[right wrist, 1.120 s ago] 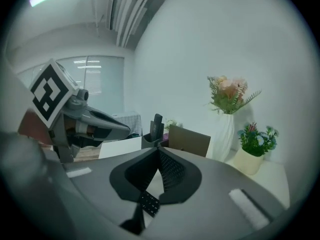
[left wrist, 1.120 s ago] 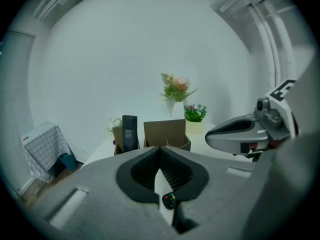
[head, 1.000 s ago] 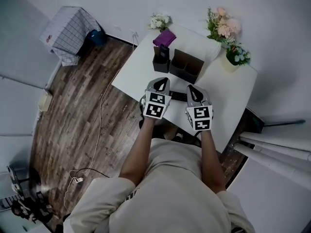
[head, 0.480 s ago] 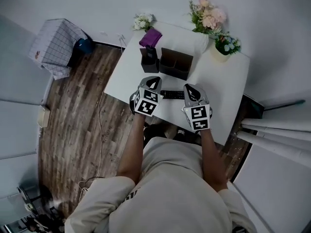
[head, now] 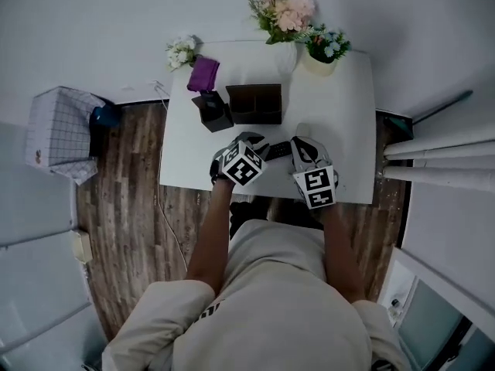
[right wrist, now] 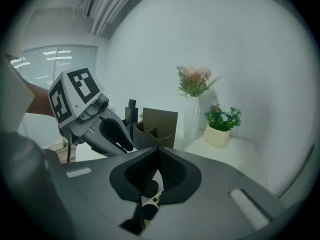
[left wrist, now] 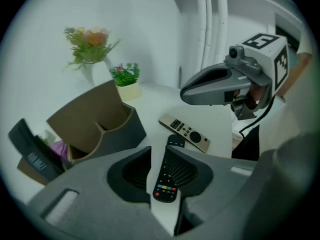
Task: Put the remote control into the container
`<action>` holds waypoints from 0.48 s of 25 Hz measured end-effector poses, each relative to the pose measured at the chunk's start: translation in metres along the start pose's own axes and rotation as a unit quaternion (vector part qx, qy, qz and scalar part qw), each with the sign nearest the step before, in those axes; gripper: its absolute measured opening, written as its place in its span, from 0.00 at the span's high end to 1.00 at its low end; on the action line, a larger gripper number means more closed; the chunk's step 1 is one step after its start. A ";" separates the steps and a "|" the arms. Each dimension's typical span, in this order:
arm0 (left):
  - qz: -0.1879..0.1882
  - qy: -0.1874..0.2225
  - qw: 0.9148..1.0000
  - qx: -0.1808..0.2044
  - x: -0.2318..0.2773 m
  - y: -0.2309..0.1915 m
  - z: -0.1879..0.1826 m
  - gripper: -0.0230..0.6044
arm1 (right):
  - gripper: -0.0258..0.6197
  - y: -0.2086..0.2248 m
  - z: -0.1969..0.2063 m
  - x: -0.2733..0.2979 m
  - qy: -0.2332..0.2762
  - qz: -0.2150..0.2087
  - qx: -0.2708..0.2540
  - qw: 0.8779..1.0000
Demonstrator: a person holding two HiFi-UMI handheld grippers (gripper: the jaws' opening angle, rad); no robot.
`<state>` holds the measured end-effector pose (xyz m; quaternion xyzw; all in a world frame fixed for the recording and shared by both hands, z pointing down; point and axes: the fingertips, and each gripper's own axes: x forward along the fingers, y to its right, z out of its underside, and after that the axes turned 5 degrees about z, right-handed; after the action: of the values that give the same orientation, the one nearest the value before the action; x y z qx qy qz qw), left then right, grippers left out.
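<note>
A black remote [left wrist: 168, 176] with coloured buttons lies on the white table [head: 340, 122], lengthwise in the gap of my left gripper [left wrist: 157, 151]. Its jaws have just been opening and stand slightly apart around the remote without pressing on it. A second, pale remote [left wrist: 184, 132] lies just beyond. The brown two-compartment container [head: 254, 103] stands farther back on the table. My right gripper [head: 302, 141] hovers to the right of the remotes with its jaws shut and nothing held; a dark remote end [right wrist: 150, 201] shows below them. My left gripper [head: 251, 139] tilts steeply down.
A small black holder [head: 210, 112] with a purple object [head: 203, 73] behind it stands left of the container. A vase of flowers [head: 282, 10] and a potted plant [head: 325, 49] line the table's far edge. White flowers [head: 182, 51] sit at the far left corner.
My left gripper has rolled and dropped toward the black remote, and its jaws have parted. The right gripper has shifted slightly down. The head camera's view has swung.
</note>
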<state>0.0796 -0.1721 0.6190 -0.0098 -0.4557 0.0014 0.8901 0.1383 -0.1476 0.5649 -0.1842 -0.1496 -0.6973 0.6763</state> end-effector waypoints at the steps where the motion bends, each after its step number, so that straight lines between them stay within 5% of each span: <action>1: 0.023 -0.015 0.999 0.019 0.007 0.007 0.000 0.81 | 0.96 0.002 0.003 -0.003 -0.003 0.012 0.009 1.000; 7: 0.104 -0.099 0.982 0.120 0.044 0.034 -0.006 0.70 | 0.96 0.016 0.034 -0.022 -0.027 0.067 0.050 0.996; 12: 0.122 -0.146 0.973 0.134 0.070 0.042 -0.008 0.68 | 0.96 0.034 0.054 -0.038 -0.033 0.099 0.081 0.991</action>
<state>0.1274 -0.1298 0.6708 0.0545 -0.5716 0.1722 0.8004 0.1755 -0.0905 0.5937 -0.1653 -0.2086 -0.6062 0.7495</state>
